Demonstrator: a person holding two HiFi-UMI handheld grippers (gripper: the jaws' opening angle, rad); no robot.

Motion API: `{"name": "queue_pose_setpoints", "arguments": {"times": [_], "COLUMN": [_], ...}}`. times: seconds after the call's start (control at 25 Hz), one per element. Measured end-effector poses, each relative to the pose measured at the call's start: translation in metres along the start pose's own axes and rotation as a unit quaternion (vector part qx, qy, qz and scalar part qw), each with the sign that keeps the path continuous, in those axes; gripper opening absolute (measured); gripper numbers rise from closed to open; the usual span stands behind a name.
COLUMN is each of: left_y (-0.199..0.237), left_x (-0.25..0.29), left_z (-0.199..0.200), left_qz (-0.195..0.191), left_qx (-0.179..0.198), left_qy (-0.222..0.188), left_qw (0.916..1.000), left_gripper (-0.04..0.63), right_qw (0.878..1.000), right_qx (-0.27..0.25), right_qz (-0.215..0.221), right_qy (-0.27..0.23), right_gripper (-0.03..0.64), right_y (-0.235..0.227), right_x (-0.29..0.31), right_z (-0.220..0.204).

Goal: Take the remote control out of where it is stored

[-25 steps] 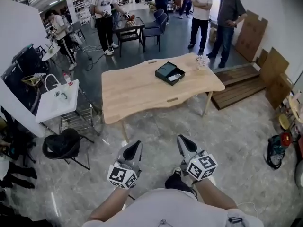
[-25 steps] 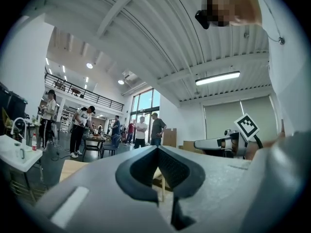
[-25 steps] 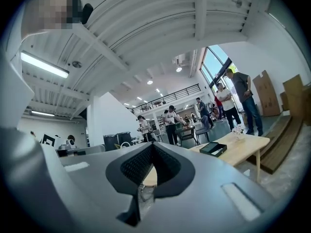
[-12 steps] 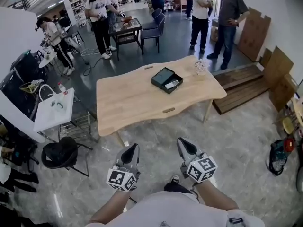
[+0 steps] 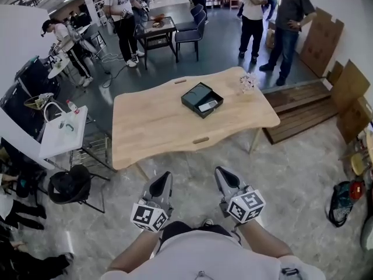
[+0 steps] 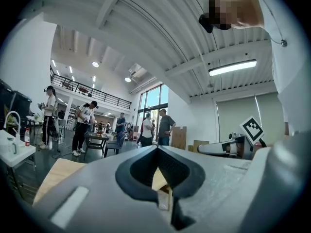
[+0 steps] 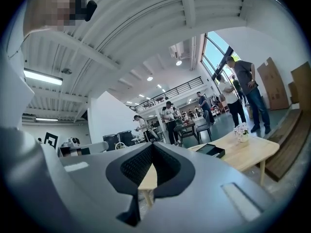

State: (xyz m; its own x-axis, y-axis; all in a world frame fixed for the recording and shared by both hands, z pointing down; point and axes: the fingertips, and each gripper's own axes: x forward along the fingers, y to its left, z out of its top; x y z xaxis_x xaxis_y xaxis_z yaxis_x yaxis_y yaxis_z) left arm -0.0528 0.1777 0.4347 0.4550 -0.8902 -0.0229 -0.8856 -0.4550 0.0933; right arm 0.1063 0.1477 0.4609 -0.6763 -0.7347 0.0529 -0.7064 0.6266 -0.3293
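Head view: wooden table (image 5: 157, 127) ahead on a grey floor; both grippers low in the frame, short of the table's near edge.
Remote control (image 5: 208, 105): small pale bar lying inside the storage box, on the box's near-right side; untouched.
Storage box (image 5: 195, 93): black, open-topped, flat on the table; far half, right of centre, turned cornerwise to the table's edges.
Long axis of remote control: appears to follow the box's near-right wall, slanting from near-left to far-right; too small to read finer.
Left gripper (image 5: 163, 182): jaws together, nothing between them, aimed level toward the table.
Right gripper (image 5: 224, 179): jaws together, likewise empty, aimed level toward the table.
Bearing of box from grippers: straight ahead and slightly right of the line midway between them; well apart, with the near edge and most of the tabletop in between.
Nearer hand: the right, by a small margin, as a judgement.
Right gripper view: box visible on the table, to the right of the closed jaws.
Left gripper view: only a strip of tabletop; box not in sight.
Flowers (image 5: 247, 83): small bunch near the far right corner, apart from the box.
Next move calls for: closing the gap, parting the jaws, then setting them across the remote control's short side.
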Motion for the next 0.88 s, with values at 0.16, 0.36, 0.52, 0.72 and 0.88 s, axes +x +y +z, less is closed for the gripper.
{"name": "queue_pose_setpoints", "arguments": {"times": [0.16, 0.36, 0.52, 0.72, 0.88], "left_y": [-0.010, -0.004, 0.002, 0.018, 0.036], "left_x": [0.024, 0.053, 0.074, 0.105, 0.129], "left_z": [-0.006, -0.002, -0.007, -0.012, -0.008], "left_qz": [-0.012, -0.013, -0.022, -0.029, -0.028], "left_qx": [0.005, 0.010, 0.005, -0.005, -0.006], "left_qy": [0.005, -0.003, -0.009, -0.009, -0.014], "left_qw": [0.9999, 0.9999, 0.9997, 0.9995, 0.9995], "left_gripper": [0.002, 0.002, 0.002, 0.002, 0.002], "right_qw": [1.000, 1.000, 1.000, 0.999, 0.998], "right_qx": [0.011, 0.011, -0.001, 0.003, 0.000], "right_qz": [-0.010, -0.017, -0.025, -0.051, -0.061], "right_qy": [-0.005, -0.007, -0.011, -0.004, -0.002], "right_gripper": [0.028, 0.028, 0.028, 0.028, 0.028], "right_y": [-0.033, -0.058, -0.075, -0.105, -0.123], "right_x": [0.001, 0.012, 0.023, 0.037, 0.054], "right_z": [0.003, 0.011, 0.016, 0.019, 0.022]}}
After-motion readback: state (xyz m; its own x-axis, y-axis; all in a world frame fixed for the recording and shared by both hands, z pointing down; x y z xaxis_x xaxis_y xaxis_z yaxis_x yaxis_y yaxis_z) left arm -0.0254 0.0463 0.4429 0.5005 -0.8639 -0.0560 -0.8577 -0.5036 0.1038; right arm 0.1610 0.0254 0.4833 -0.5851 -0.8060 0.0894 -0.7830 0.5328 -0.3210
